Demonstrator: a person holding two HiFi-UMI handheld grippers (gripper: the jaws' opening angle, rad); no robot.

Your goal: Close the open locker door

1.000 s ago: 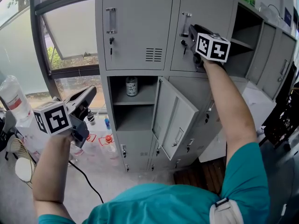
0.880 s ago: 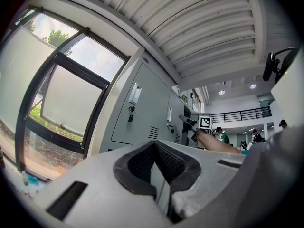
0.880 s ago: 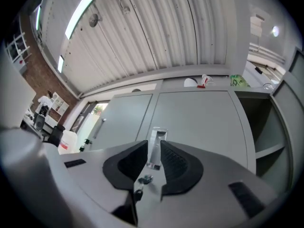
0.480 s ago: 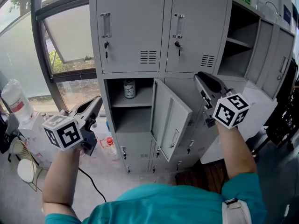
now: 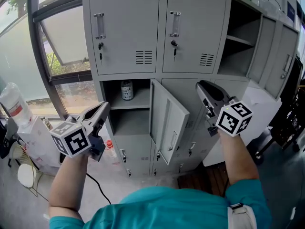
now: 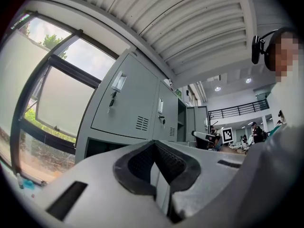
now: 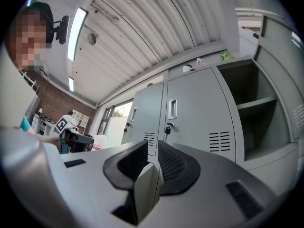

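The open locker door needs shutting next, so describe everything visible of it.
The open locker door is a plain grey metal panel, upright, hinged along the right side of its compartment and swung out towards the person. A small handle sits near its free edge. Nothing touches it.

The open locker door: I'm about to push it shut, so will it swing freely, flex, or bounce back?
The open locker door looks like thin sheet metal, so it is probably light and slightly flexible. It seems to pivot on one upright edge, so a push near the handle should swing it easily. Shoved hard, it may clang and rebound.
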